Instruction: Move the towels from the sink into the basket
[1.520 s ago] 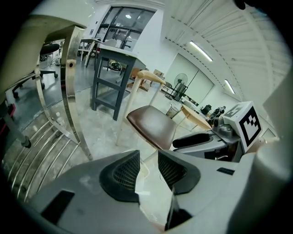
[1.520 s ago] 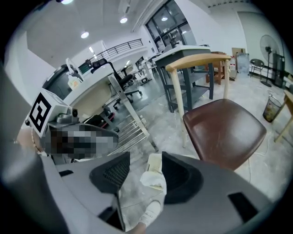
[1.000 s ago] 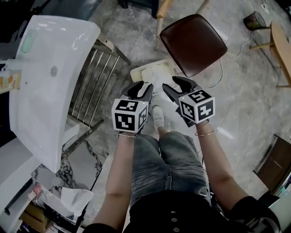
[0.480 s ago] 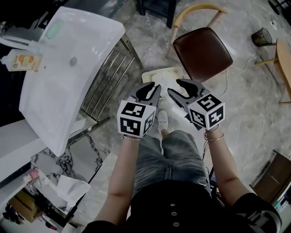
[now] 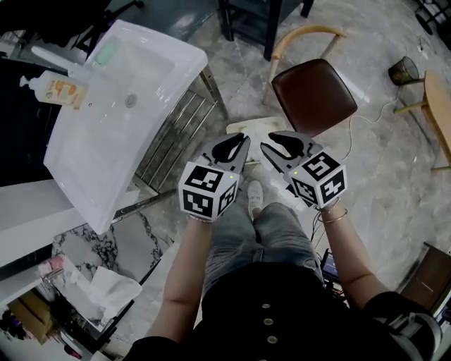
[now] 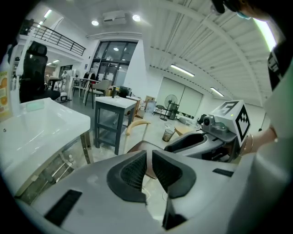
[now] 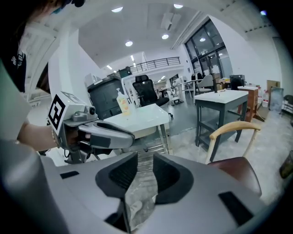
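Observation:
The white sink [image 5: 106, 134] at the upper left of the head view holds no towel that I can see. The pale basket [image 5: 248, 126] stands on the floor beside it, mostly hidden behind my grippers; its contents do not show. My left gripper [image 5: 238, 143] hangs above the basket. Its jaws have just been closing to a thin gap with nothing between them. Beside it my right gripper [image 5: 273, 146] is open and empty, and only floor shows between its pads [image 7: 164, 176]. The sink [image 6: 36, 123] lies left of the left gripper, whose pads [image 6: 132, 173] nearly meet.
A brown-seated chair [image 5: 313, 95] stands just beyond the basket, with a dark table [image 5: 261, 21] farther back. A soap bottle [image 5: 60, 90] and a green soap bar [image 5: 106, 51] sit at the sink's rim. A small wire bin [image 5: 403, 69] is at far right. The person's legs are below.
Both grippers have risen together, away from the basket. The left jaws have narrowed. The head view has swung so the sink sits further right and lower in the picture.

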The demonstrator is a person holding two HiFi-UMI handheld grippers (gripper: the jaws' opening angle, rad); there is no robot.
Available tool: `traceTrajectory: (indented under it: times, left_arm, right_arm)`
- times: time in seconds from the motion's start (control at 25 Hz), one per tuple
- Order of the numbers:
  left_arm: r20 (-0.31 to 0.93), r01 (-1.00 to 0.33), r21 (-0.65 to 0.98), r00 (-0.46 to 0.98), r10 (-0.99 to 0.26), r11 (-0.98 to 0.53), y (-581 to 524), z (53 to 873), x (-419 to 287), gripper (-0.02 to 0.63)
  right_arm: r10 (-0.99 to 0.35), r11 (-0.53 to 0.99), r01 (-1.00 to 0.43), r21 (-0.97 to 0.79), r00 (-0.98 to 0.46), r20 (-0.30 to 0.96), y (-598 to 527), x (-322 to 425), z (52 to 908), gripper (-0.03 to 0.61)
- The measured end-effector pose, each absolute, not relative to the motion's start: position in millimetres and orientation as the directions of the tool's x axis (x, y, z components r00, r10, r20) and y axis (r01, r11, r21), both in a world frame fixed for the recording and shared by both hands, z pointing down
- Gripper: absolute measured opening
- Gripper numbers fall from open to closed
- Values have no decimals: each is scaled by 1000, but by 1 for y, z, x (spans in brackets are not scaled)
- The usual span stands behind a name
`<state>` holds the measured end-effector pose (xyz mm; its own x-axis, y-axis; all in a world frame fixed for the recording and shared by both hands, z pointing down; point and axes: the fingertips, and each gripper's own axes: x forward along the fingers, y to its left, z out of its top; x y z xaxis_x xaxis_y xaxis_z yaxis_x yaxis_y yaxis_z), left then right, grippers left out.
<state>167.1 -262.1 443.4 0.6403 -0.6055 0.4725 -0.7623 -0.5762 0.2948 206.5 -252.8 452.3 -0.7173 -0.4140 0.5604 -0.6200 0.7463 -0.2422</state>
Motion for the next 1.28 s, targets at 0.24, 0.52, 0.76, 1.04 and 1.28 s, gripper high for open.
traceTrajectory:
  times: [0.24, 0.52, 0.76, 1.04, 1.28]
  left_arm:
    - [470, -720, 257, 676, -567, -645, -253, 425, 167, 29]
    - [415, -708, 271, 697, -584, -652, -245, 397, 152, 28]
    - [386, -666, 280, 738, -554, -691, -233, 375, 138, 25]
    - [370, -644, 264, 755, -541, -718, -215, 366, 124, 21]
    - [357, -624, 286, 774, -523, -727, -204, 369, 117, 21]
  right_arm:
    - [-393, 757, -592, -276, -750, 532, -242, 196, 427, 2]
    - [-388, 783, -578, -228, -742, 547, -230, 187, 401, 2]
    - [-386, 816, -551, -173, -743, 547, -222, 171, 378, 2]
    - [-360, 852, -512, -111, -725, 587, -203, 153, 367, 2]
    - [-372, 851, -520, -75, -697, 613, -187, 149, 365, 2]
